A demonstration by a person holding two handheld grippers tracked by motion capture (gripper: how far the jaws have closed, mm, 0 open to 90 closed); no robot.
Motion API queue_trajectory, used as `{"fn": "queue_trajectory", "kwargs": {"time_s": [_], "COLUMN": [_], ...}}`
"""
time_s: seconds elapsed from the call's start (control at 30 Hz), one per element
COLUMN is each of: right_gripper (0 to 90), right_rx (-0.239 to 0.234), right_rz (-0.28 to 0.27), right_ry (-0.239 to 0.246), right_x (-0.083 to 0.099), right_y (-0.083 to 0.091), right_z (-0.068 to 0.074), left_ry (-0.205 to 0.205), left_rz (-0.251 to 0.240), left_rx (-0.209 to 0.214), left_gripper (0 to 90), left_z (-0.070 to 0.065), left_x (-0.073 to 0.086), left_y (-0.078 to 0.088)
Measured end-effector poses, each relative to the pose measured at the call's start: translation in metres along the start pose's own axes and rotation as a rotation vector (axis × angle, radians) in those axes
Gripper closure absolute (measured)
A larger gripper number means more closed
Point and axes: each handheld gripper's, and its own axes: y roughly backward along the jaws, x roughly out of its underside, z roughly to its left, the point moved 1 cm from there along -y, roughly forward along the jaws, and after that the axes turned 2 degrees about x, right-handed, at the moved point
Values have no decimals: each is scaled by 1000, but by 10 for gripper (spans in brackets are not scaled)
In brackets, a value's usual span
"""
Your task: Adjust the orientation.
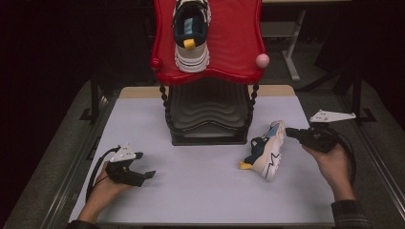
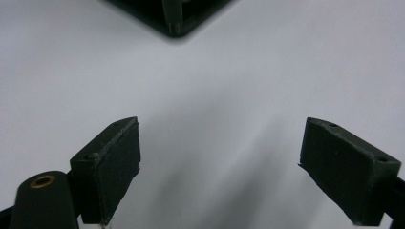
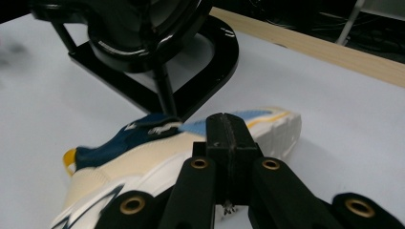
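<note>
Left tool (image 2: 219,167): jaws wide apart, empty, over white table (image 1: 200,191).
Right tool (image 3: 232,138): jaws closed together, empty, beside cream-and-navy sneaker (image 3: 143,152) lying on its side.

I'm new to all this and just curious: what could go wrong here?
The right hand-held gripper looks shut on the edge of the shoe lying on the table; so thin a grip might slip when lifted. The shoe lies near the rack, so swinging it up could knock the frame.
</note>
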Motion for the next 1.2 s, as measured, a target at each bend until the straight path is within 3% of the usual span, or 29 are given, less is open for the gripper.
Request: {"fn": "queue_trajectory", "kwargs": {"time_s": [0.2, 0.33, 0.4, 0.63, 1.2], "right_gripper": [894, 895, 895, 897, 897], "right_rx": [2, 15, 18, 12, 62], "right_rz": [18, 63, 60, 44, 20], "right_ry": [10, 26, 23, -11, -83], "right_x": [-10, -8, -7, 0, 24], "right_y": [-17, -28, -28, -20, 8], "right_z": [-4, -3, -3, -10, -26], "left_ry": [-6, -2, -1, 0, 4], "left_rz": [48, 22, 10, 10, 7], "left_rx": [2, -3, -6, -7, -6], "left_gripper": [132, 129, 129, 130, 131], "left_z": [-2, -3, -3, -3, -3], "left_x": [11, 13, 15, 15, 15], "left_y": [-12, -12, -12, -13, -13]}}
